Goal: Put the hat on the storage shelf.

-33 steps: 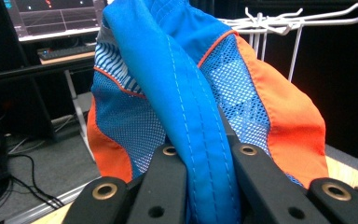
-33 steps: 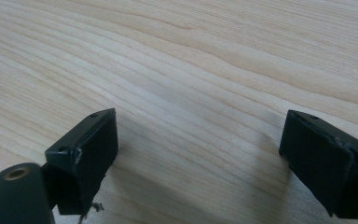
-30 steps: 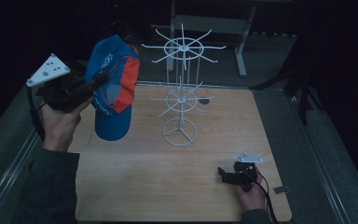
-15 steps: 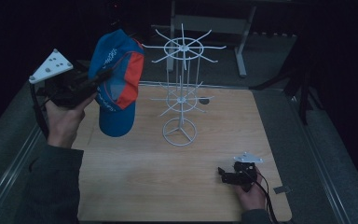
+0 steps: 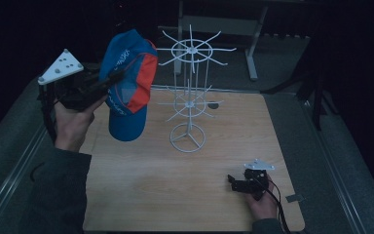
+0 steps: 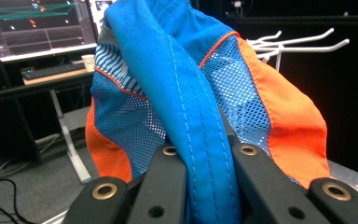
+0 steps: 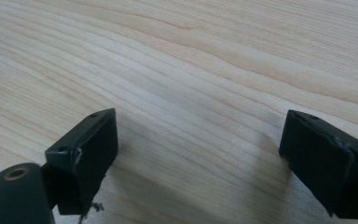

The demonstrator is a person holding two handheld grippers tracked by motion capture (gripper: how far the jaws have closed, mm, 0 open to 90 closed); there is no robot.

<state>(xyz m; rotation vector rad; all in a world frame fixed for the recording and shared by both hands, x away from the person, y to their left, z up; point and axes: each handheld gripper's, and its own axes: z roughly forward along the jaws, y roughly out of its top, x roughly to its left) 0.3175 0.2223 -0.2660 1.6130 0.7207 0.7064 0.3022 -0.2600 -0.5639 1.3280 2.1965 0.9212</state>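
A blue and orange cap (image 5: 126, 87) hangs in the air at the left, above the wooden table (image 5: 141, 185). My left gripper (image 5: 111, 80) is shut on its blue band (image 6: 200, 140), held up in a hand. In the left gripper view the cap's mesh panels (image 6: 130, 126) bulge above the jaws. A white wire hook stand (image 5: 189, 87) stands upright at the table's middle, just right of the cap. My right gripper (image 5: 233, 183) rests low on the table near the front right, jaws wide open with bare wood (image 7: 200, 140) between them.
The stand's round base (image 5: 188, 138) sits on the table behind the centre. A small dark disc (image 5: 214, 105) lies by the table's far edge. A metal frame (image 5: 253, 53) stands behind the table. Monitors and a desk (image 6: 42, 42) show beyond the cap.
The left hand has lifted the cap slightly higher and shifted it a little toward the stand. The right gripper has stayed in place.
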